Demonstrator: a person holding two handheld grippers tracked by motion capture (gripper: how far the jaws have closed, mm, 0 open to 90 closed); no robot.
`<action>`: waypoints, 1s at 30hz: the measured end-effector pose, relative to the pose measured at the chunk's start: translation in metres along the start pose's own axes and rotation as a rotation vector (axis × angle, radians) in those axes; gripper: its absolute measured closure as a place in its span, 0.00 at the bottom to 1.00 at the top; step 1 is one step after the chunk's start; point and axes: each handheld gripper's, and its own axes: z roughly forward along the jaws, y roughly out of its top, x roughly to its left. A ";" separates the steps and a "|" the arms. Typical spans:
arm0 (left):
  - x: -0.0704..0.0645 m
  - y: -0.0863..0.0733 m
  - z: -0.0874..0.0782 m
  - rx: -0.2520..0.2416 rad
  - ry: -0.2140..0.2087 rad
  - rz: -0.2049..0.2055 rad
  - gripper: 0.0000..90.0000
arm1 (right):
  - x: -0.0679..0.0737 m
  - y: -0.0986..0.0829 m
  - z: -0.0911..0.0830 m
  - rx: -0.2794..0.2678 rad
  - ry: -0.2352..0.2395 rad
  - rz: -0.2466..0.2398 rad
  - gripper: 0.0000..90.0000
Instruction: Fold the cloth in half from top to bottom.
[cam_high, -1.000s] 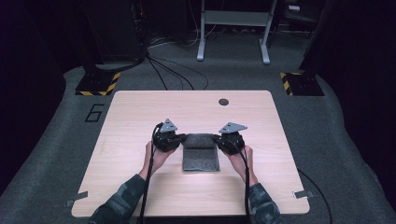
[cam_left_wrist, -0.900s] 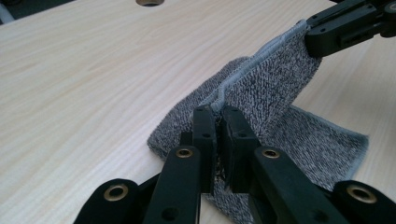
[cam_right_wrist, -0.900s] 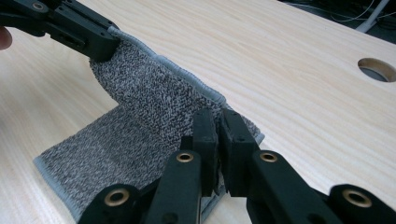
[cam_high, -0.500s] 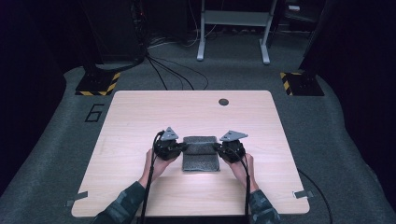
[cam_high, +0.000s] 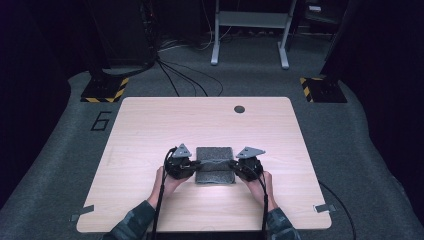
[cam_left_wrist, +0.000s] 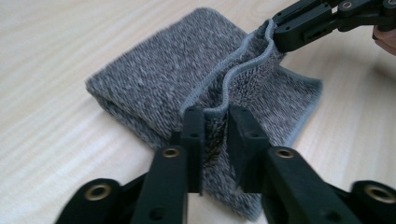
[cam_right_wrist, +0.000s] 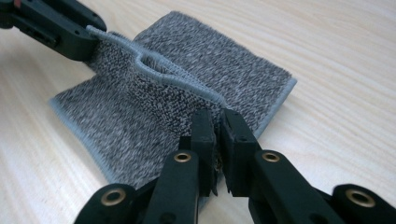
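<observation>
We find a grey towel (cam_high: 215, 165) lying partly folded on the wooden surface (cam_high: 150, 125), directly between the two grippers and touching both. The left gripper (cam_left_wrist: 215, 122) has its jaws nearly closed, pinching the bound hem of the top layer at its near end; the right gripper (cam_right_wrist: 217, 122) is likewise nearly closed on the same hem at the opposite end. In the left gripper view the hem (cam_left_wrist: 224, 84) runs away from the jaws in a slack wave toward the other gripper, raised just above the layers beneath; the right gripper view shows the same edge with a small loop in it. In the high view each hand (cam_high: 167, 181) sits behind its gripper, at the near side of the cloth. We judge the step in hand to be a fold: one edge is seized at both corners and lifted clear. The next move, in our assessment, calls for both grippers to travel together and level, with the hem drawn taut to remove the slack, then to lay the edge squarely onto the far edge before the jaws release.
</observation>
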 end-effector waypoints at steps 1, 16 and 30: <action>0.000 -0.002 -0.002 0.005 -0.009 -0.010 0.78 | 0.001 -0.001 -0.001 0.000 0.001 -0.006 0.89; 0.006 0.010 -0.017 -0.003 0.120 -0.079 0.25 | -0.009 0.005 -0.020 -0.023 0.032 0.110 0.24; 0.001 -0.014 0.011 0.184 0.176 0.030 0.22 | 0.005 -0.020 0.009 0.116 -0.073 0.091 0.21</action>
